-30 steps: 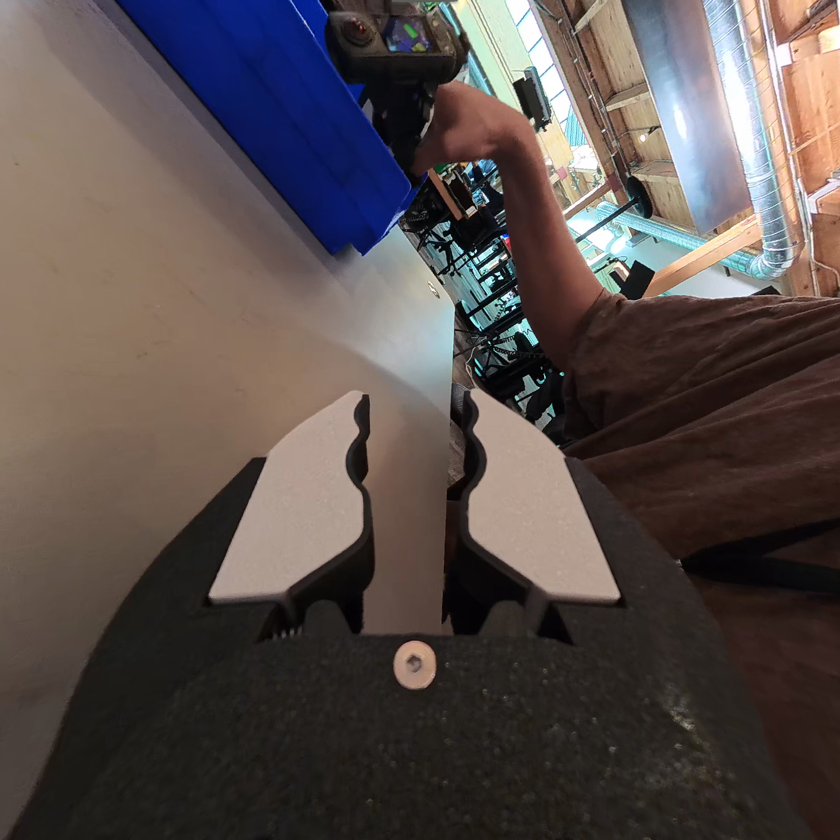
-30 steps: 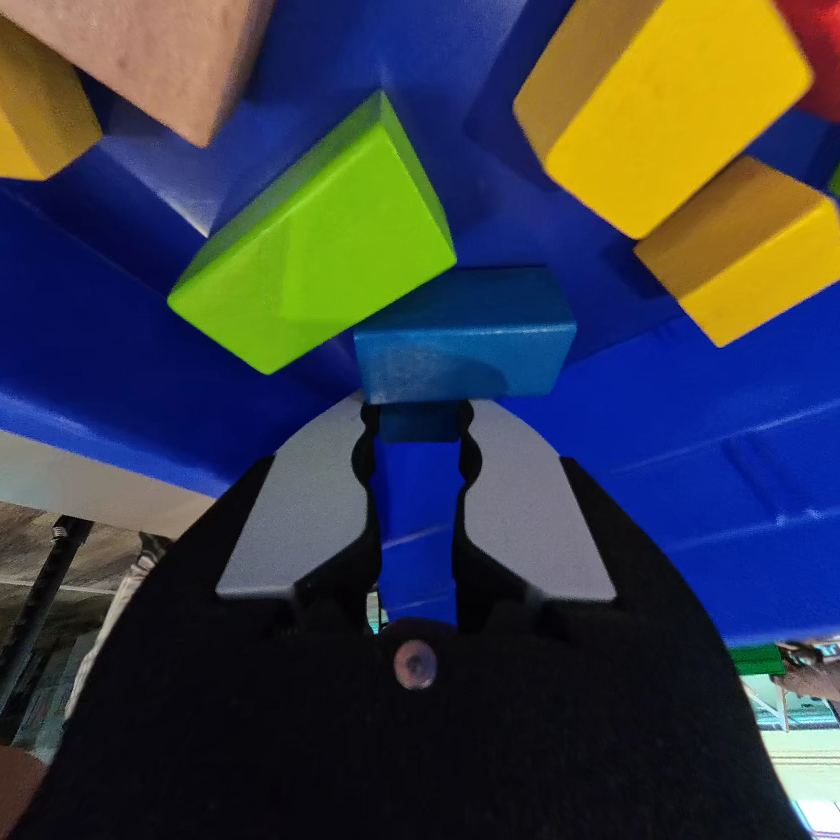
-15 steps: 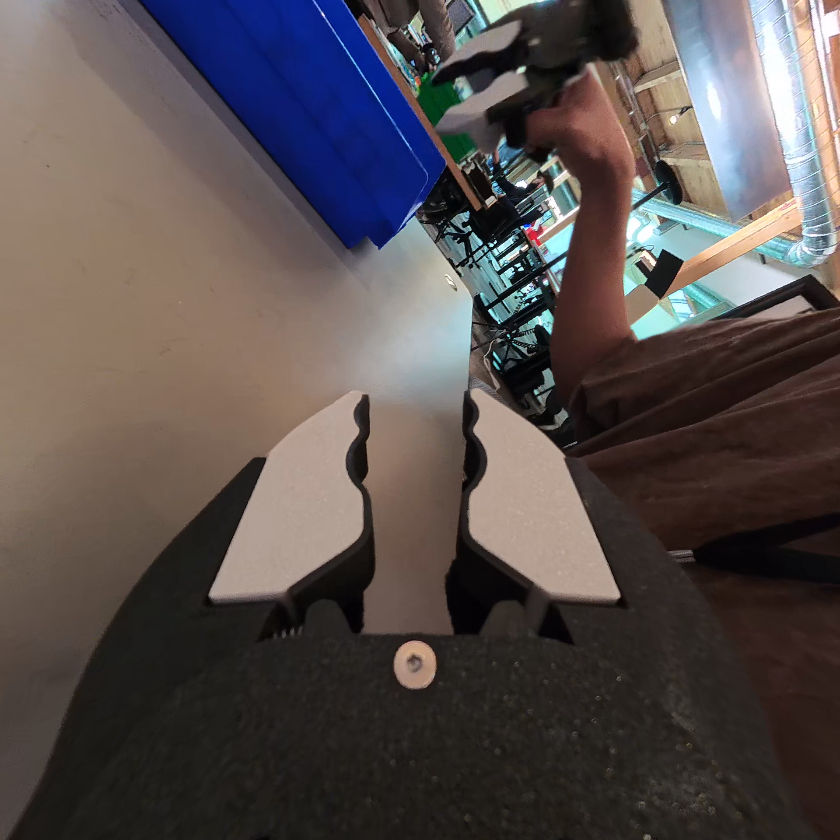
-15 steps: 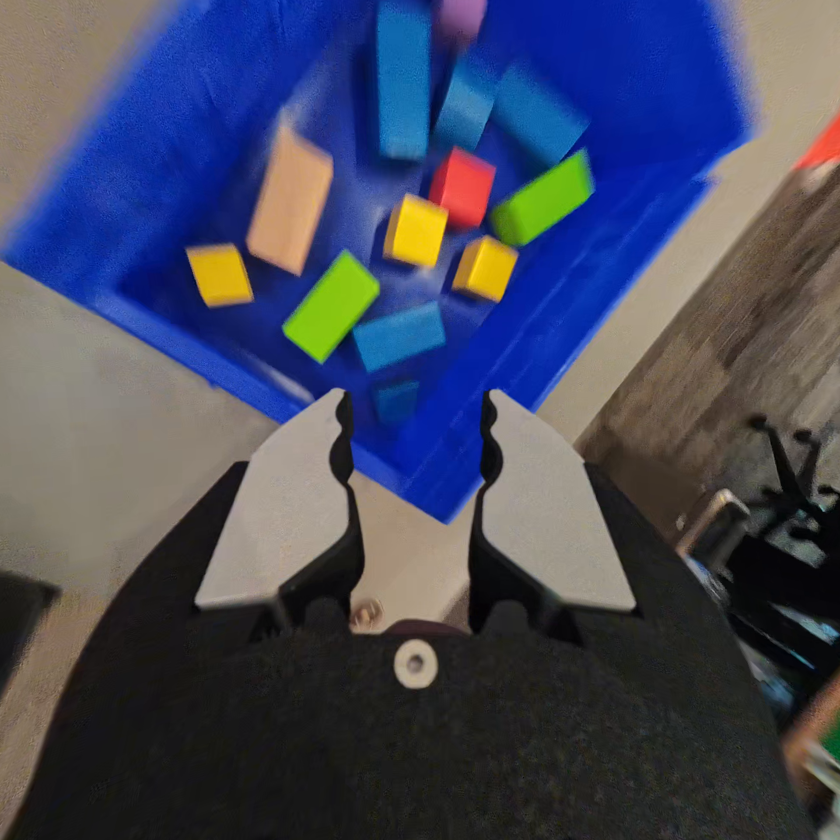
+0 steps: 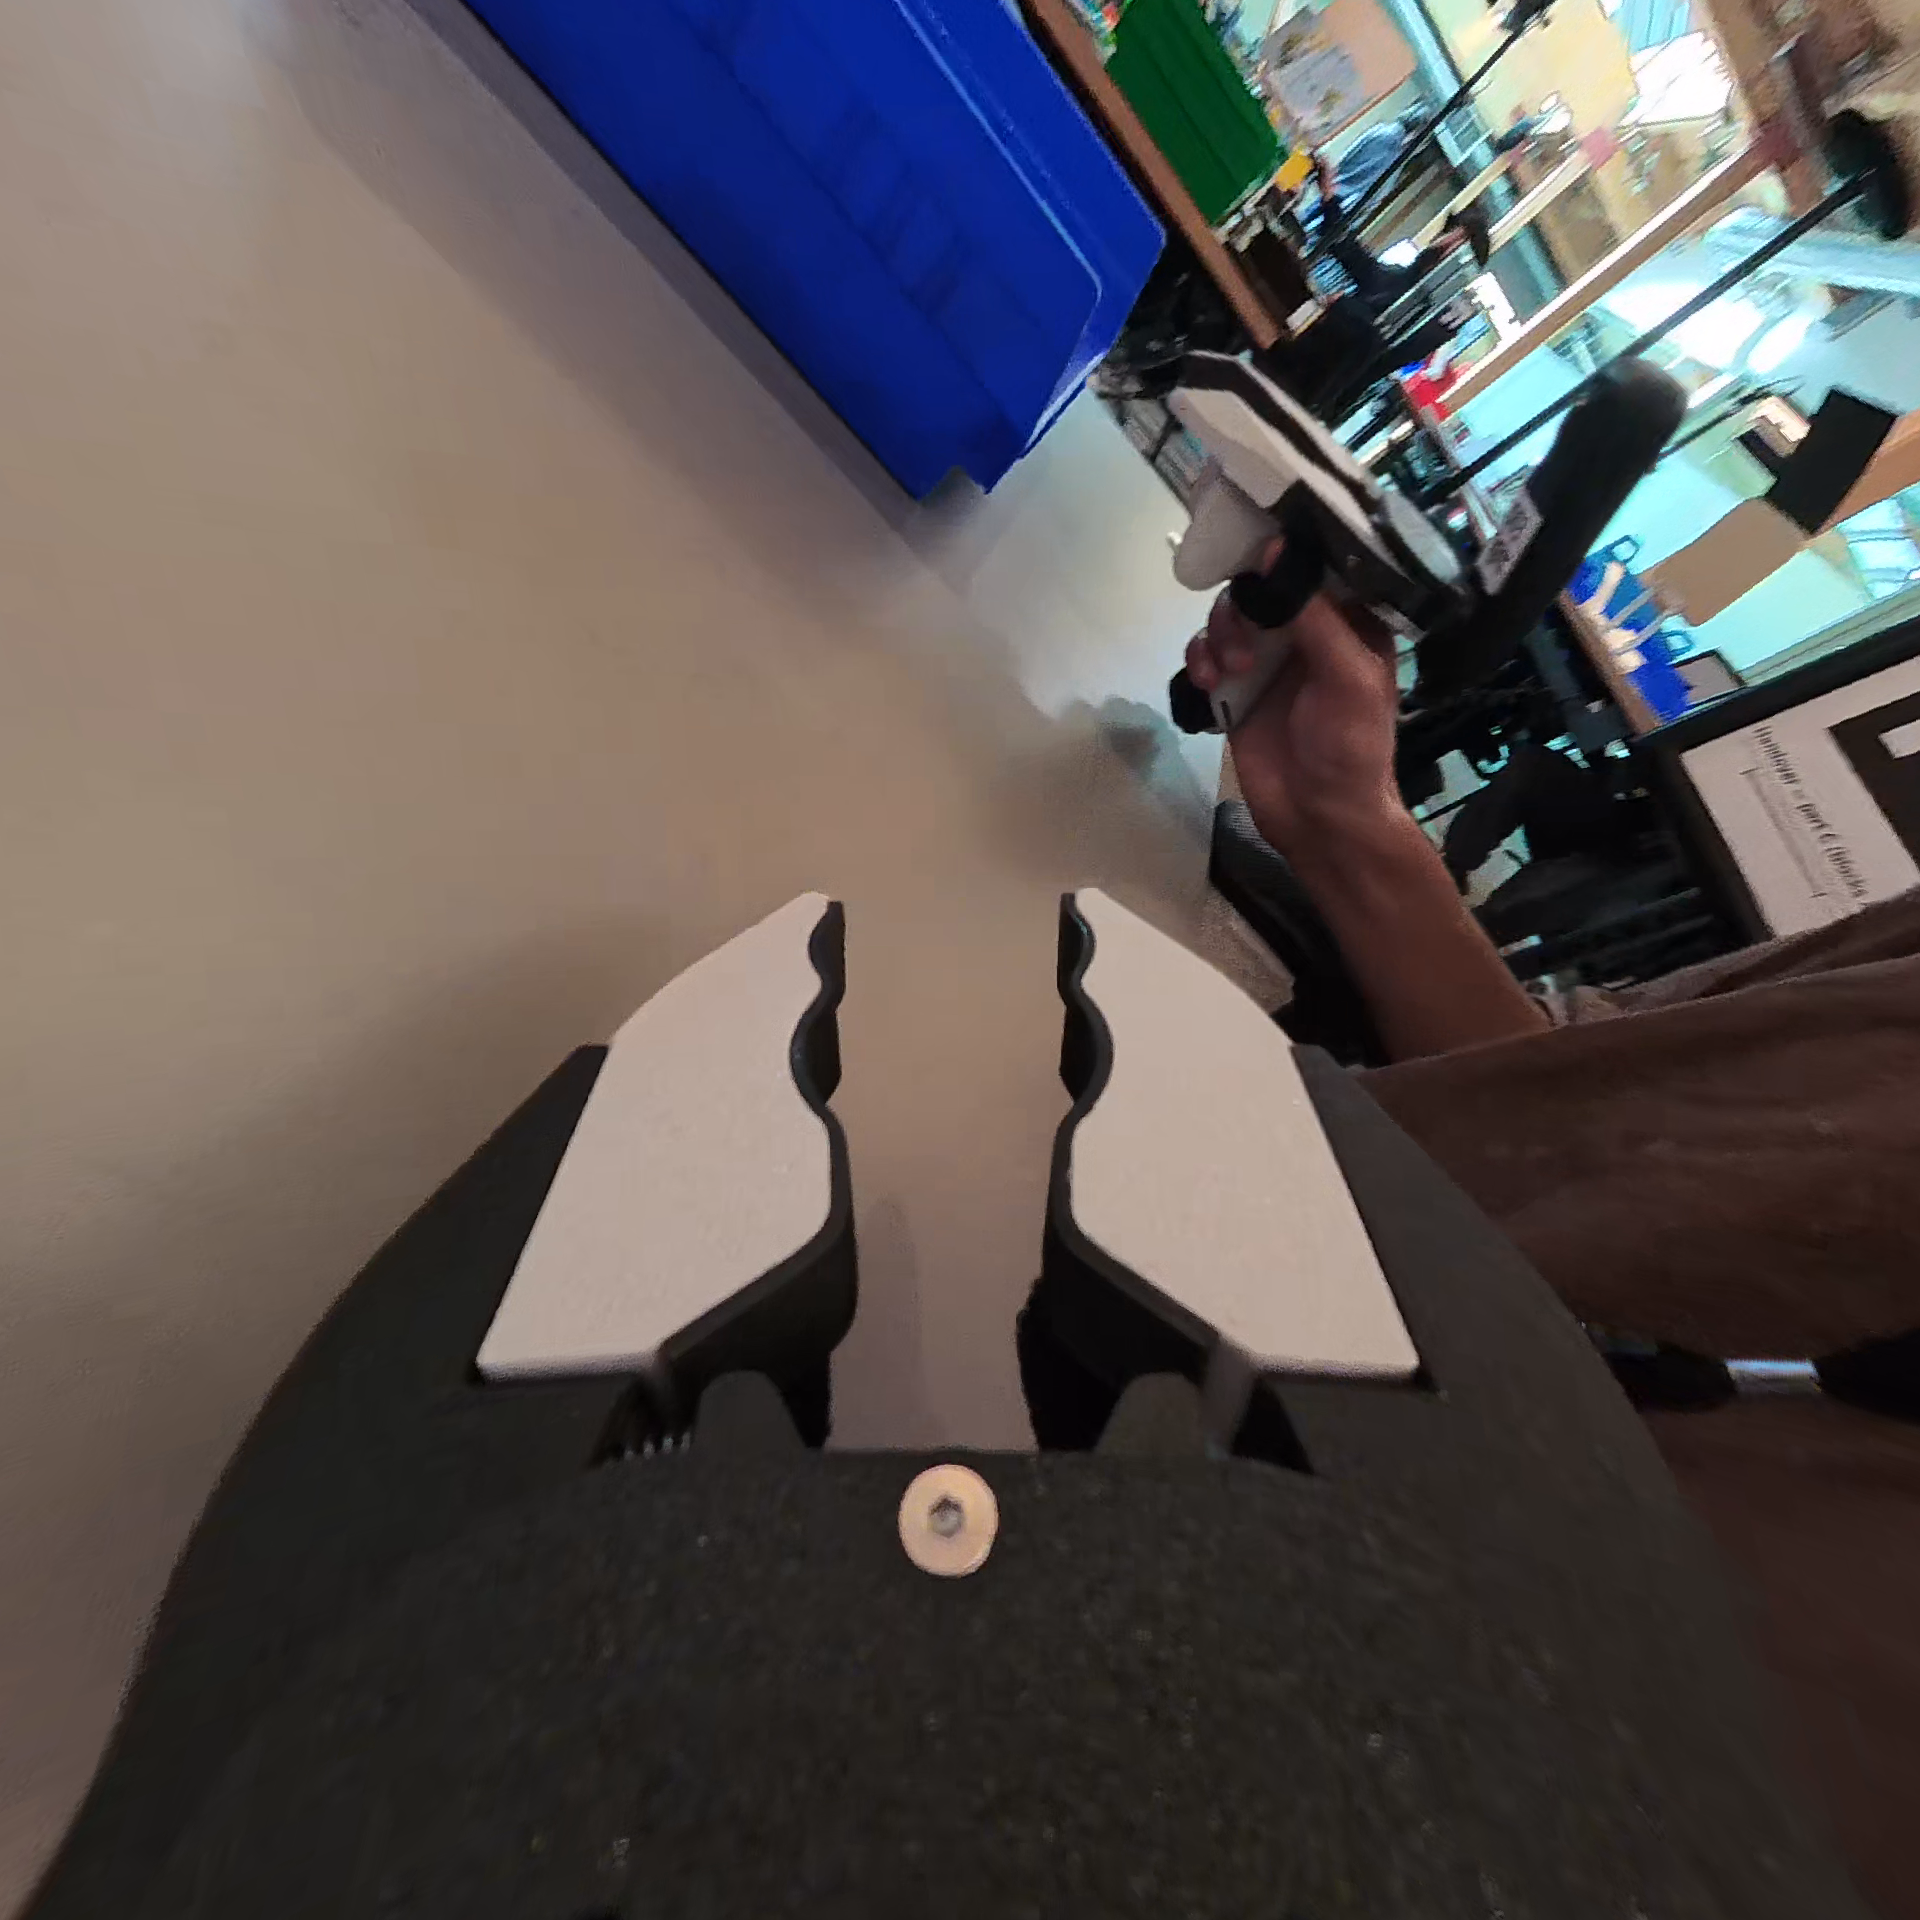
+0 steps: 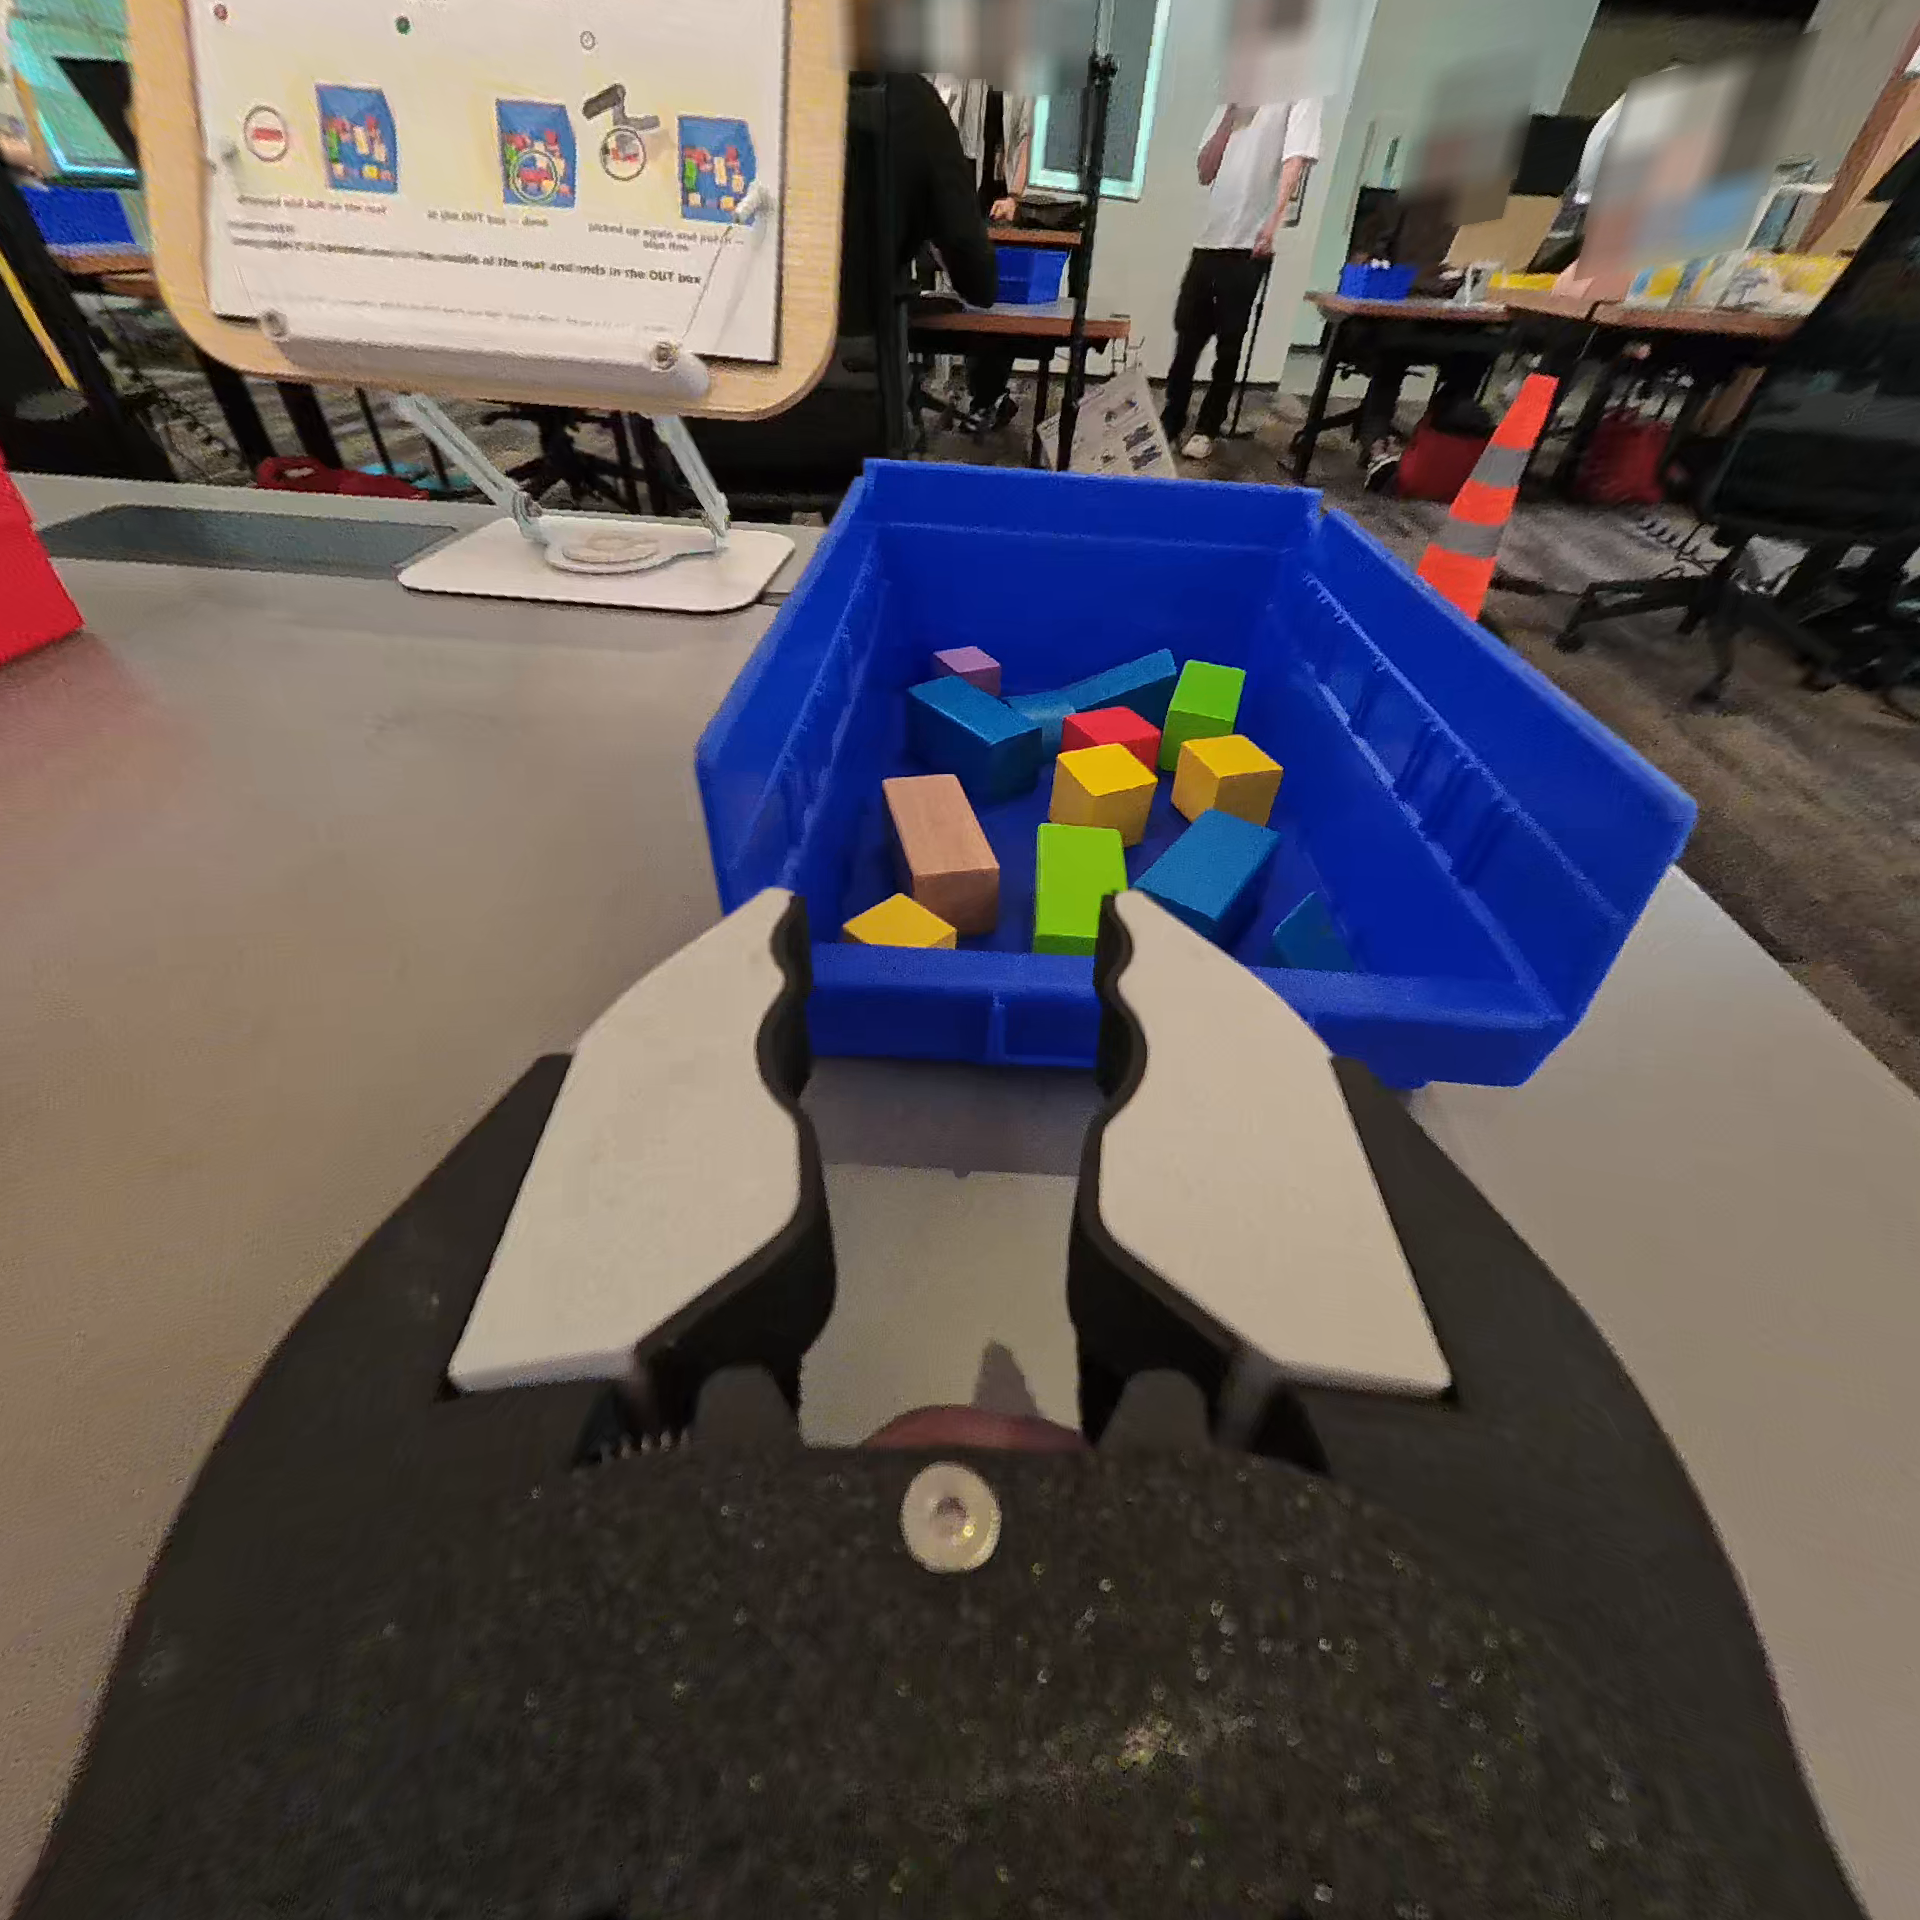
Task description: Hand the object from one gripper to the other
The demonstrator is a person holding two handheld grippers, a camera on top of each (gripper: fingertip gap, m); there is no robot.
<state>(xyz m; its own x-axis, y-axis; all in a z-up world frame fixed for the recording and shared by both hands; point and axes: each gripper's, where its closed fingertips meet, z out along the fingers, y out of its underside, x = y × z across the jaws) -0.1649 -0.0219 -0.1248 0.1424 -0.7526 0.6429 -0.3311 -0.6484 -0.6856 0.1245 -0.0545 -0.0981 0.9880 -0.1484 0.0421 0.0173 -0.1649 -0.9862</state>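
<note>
My right gripper (image 6: pixel 951 914) is open and empty, low over the grey table just in front of the blue bin (image 6: pixel 1143 1013). The bin holds several wooden blocks: a green one (image 6: pixel 1075 883), a blue one (image 6: pixel 1210 868), a small blue one (image 6: pixel 1309 935) at the front wall, plus tan, yellow, red and purple ones. My left gripper (image 5: pixel 951 914) is open and empty over bare table, tilted sideways. In the left wrist view the bin (image 5: pixel 831 208) lies far ahead, and the right gripper (image 5: pixel 1299 488) shows at the right, held in a hand.
An instruction board on a white stand (image 6: pixel 499 187) stands behind the bin to the left. A red object (image 6: pixel 31 582) sits at the table's left edge. The table edge runs right of the bin; an orange cone (image 6: pixel 1486 488), chairs and people are beyond.
The right gripper was down inside the bin with its tips at a small blue block; it has opened wider and drawn back out to in front of the bin. The left gripper has barely moved.
</note>
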